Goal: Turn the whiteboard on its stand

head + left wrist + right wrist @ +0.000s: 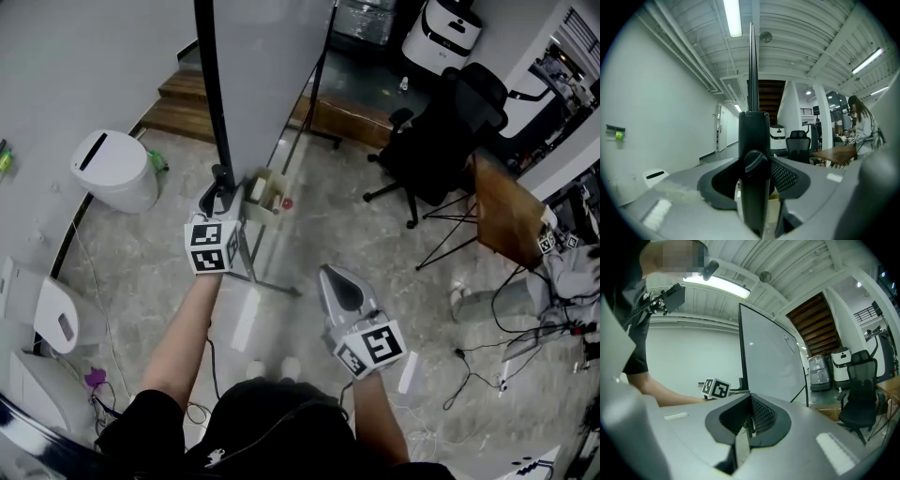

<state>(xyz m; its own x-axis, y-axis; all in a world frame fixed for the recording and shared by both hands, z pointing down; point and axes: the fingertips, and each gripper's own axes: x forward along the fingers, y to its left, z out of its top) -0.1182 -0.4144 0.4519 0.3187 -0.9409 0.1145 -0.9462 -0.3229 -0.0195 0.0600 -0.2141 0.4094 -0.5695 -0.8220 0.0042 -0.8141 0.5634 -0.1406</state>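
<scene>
The whiteboard (267,66) stands upright on its wheeled stand, and from above I see it nearly edge-on. In the left gripper view it is a thin black edge (752,70) rising from a black side post (754,131) with a round knob (753,161). My left gripper (220,183) (754,187) is shut on that post, a pad against each side. My right gripper (330,275) (751,404) hangs lower and to the right, away from the stand, shut with nothing in it. From the right gripper view, the board face (773,362) and the left gripper's marker cube (715,388) lie ahead.
A small tray (265,199) with markers hangs on the stand. A white bin (117,171) sits left, wooden steps (187,103) behind it. A black office chair (450,141), a wooden table (506,211) and floor cables (478,366) are to the right. A person (860,122) stands far off.
</scene>
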